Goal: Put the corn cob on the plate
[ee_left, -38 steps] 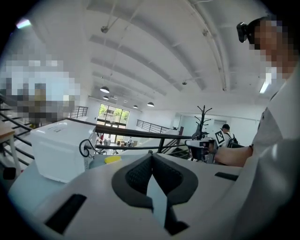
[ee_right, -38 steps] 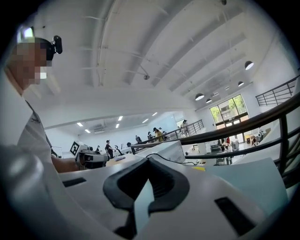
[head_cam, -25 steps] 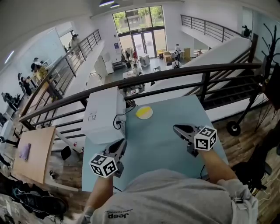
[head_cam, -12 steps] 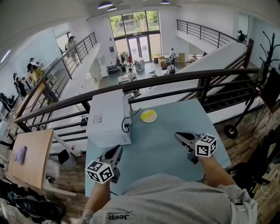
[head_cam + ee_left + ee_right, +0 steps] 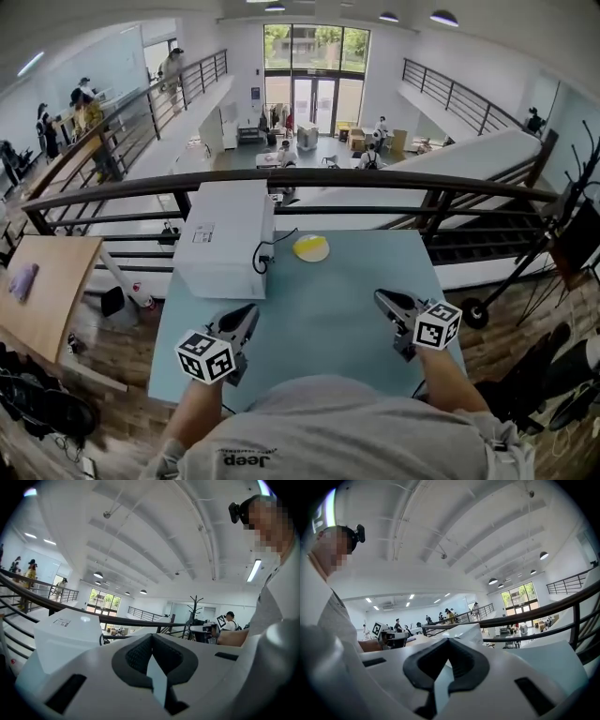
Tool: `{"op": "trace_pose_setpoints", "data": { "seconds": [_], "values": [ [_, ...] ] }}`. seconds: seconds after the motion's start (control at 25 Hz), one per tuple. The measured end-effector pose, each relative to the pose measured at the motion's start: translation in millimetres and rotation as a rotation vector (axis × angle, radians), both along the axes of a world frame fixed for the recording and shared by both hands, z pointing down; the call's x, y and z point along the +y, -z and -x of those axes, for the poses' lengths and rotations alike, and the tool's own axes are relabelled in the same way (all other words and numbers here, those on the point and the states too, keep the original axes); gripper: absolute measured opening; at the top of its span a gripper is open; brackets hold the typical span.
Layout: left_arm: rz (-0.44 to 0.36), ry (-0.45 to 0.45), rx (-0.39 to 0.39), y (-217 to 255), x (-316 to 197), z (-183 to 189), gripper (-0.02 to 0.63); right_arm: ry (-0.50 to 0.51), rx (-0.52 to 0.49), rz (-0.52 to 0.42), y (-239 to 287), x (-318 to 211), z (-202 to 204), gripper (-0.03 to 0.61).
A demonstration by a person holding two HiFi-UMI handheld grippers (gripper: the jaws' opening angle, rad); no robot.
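Note:
A small round plate [image 5: 310, 247], yellow in the middle with a pale rim, lies at the far middle of the light blue table [image 5: 328, 309]. I cannot make out a corn cob as a separate thing. My left gripper [image 5: 248, 311] [image 5: 151, 637] hovers over the near left of the table, shut and empty. My right gripper [image 5: 378, 297] [image 5: 447, 641] hovers over the near right, also shut with nothing in it. Both point toward the far edge, well short of the plate.
A large white box [image 5: 227, 234] [image 5: 65, 630] with a black cable stands on the table's far left, beside the plate. A dark railing [image 5: 309, 178] runs just behind the table, with a drop to the hall below. People stand on the walkway at far left.
The head view has swung, so the table now sits more squarely in view. The left gripper has shifted a little over the near left of the table. Both grippers stayed shut.

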State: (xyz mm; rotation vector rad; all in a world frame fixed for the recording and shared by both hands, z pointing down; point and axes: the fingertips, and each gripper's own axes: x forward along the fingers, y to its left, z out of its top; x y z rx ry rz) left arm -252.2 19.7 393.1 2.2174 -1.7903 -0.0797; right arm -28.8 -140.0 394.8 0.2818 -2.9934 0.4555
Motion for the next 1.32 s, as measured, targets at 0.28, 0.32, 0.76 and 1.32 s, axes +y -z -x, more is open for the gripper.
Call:
{"op": "trace_pose_setpoints", "data": {
  "seconds": [0.28, 0.32, 0.76, 1.32],
  "values": [
    [0.0, 0.012, -0.023, 5.1, 2.7, -2.0, 0.018, 0.016, -0.005, 0.004, -3.7, -1.0, 1.2, 0.017],
    [0.0, 0.014, -0.025, 5.5, 3.3, -1.3, 0.018, 0.019, -0.003, 0.0, -3.5, -0.9, 2.4, 0.017],
    [0.003, 0.022, -0.021, 3.3, 4.9, 5.1, 0.018, 0.033, 0.02, -0.028, -4.5, 0.5, 10.3, 0.015],
    [0.012, 0.012, -0.016, -0.9, -3.0, 4.5, 0.018, 0.041, 0.036, -0.036, -8.4, -2.3, 12.2, 0.015]
  ]
}}
